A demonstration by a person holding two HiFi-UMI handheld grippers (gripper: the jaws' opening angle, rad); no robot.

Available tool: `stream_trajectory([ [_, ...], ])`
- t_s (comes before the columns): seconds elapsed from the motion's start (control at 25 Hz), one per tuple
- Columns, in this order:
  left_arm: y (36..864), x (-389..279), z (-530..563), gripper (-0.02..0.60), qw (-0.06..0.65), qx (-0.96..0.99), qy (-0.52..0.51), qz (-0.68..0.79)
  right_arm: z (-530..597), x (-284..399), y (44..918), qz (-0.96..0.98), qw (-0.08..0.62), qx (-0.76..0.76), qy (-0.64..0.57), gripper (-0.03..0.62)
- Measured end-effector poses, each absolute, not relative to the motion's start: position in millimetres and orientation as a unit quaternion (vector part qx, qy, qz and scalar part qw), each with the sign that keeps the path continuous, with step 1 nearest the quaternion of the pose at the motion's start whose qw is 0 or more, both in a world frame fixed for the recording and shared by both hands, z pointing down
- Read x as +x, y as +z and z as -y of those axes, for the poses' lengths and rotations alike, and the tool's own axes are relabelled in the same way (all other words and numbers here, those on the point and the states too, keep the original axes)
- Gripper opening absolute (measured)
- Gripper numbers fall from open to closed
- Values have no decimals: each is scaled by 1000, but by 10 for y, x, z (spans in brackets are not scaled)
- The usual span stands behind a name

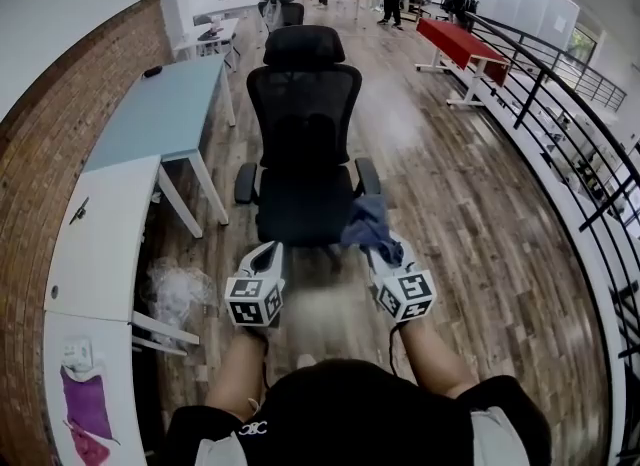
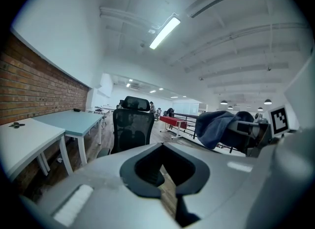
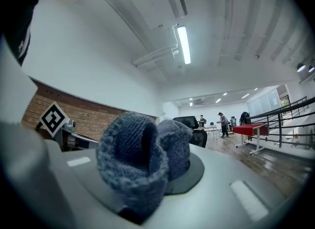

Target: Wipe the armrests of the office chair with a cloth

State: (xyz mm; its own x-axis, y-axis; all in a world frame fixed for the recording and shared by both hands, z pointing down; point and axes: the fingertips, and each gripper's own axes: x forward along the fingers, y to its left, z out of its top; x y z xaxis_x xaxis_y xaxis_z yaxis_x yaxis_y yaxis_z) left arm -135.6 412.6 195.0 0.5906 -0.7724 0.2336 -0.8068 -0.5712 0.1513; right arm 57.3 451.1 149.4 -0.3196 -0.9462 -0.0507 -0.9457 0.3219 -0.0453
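Brick wall fills the 9 o'clock side of the head view, with a white desk and a pale blue table against it. Crumpled clear plastic lies on the wood floor by the desk. Left gripper is at 11 o'clock from the person, jaws pressed together on nothing, just short of the seat front. Black office chair is at 12 o'clock, seat toward the person, one armrest at its 9 o'clock side and the other armrest at its 3 o'clock side. Blue-grey cloth is bunched at the near end of that second armrest; contact unclear. Right gripper is at 1 o'clock, jaws clamped on the cloth. Red table and black railing are at 2 o'clock.
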Motion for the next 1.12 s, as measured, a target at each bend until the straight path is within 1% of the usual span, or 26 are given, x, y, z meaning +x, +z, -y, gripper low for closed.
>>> stream_trajectory([
  [0.24, 2112, -976, -5044, 6, 127, 878, 81, 454, -5425, 791, 1747, -830, 24, -557, -19, 48],
  [0.44, 2294, -916, -5881, 6, 154, 873, 93, 454, -6092, 780, 1862, -847, 21, -531, -24, 48],
  [0.76, 2175, -1135, -6445, 6, 151, 860, 93, 479, -6606, 583, 1812, -861, 17, -507, -29, 46],
  [1.12, 2186, -1558, -6553, 6, 145, 860, 106, 477, -6596, 245, 1720, -853, 9, -522, -22, 46],
])
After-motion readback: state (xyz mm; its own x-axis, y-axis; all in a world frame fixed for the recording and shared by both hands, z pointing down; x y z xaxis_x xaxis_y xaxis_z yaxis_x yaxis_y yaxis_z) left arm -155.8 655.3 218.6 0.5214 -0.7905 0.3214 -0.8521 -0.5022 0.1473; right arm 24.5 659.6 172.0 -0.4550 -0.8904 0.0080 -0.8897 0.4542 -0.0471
